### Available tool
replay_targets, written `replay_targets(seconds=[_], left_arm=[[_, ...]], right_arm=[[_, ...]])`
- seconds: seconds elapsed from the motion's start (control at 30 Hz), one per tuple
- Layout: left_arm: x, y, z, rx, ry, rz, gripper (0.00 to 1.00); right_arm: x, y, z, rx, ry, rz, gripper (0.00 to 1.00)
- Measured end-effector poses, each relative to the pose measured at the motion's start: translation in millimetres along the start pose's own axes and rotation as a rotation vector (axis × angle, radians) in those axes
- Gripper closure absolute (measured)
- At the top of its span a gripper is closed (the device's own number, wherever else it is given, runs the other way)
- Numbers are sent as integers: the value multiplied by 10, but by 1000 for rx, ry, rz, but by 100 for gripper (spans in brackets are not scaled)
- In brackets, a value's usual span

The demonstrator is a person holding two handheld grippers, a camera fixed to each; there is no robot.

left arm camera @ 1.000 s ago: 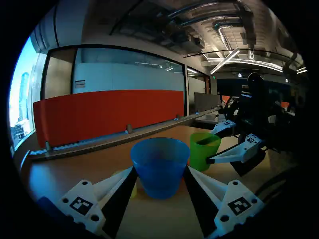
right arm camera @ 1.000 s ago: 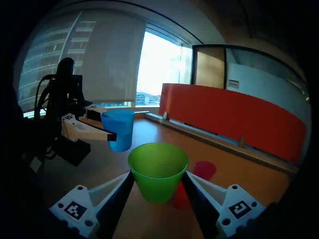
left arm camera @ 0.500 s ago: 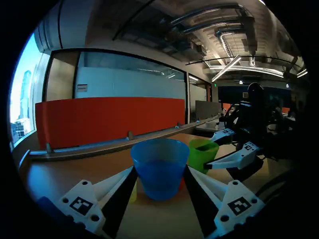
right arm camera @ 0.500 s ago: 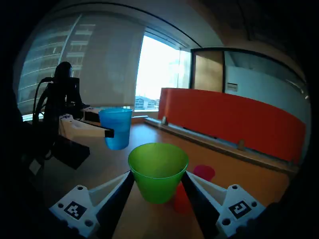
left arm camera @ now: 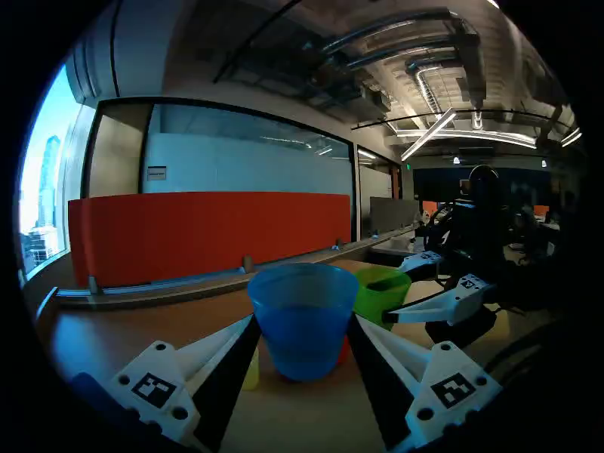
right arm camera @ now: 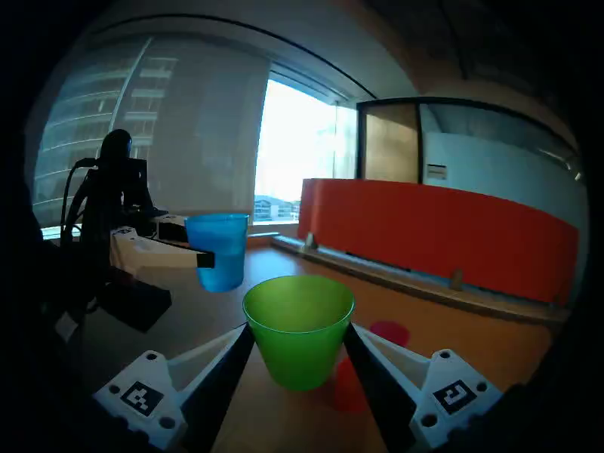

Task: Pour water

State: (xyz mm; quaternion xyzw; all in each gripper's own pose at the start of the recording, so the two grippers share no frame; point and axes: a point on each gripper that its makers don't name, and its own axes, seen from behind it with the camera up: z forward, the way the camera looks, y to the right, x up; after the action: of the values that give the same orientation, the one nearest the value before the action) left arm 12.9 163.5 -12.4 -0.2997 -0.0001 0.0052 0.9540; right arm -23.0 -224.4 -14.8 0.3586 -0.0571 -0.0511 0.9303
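The left gripper point(left arm camera: 302, 326) and right gripper point(right arm camera: 298, 332) look alike: white, wedge-shaped fingers point(left arm camera: 192, 362) with black inner faces, each bearing a square black-and-white marker point(left arm camera: 153, 389) and small round screw holes point(left arm camera: 180, 413). In the right gripper view, the left gripper's body point(right arm camera: 117, 189) is dark and boxy, with black cables point(right arm camera: 72, 189) looping off it.

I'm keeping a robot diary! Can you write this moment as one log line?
left gripper: shut on blue cup | right gripper: shut on green cup | cups: upright, apart | pour: not yet begun
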Motion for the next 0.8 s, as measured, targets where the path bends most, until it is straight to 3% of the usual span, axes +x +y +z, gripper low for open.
replay_targets(seconds=[0.8], left_arm=[[183, -61, -32, 19, 66, -34, 21]], right_arm=[[132, -9, 40, -14, 56, 13, 13]])
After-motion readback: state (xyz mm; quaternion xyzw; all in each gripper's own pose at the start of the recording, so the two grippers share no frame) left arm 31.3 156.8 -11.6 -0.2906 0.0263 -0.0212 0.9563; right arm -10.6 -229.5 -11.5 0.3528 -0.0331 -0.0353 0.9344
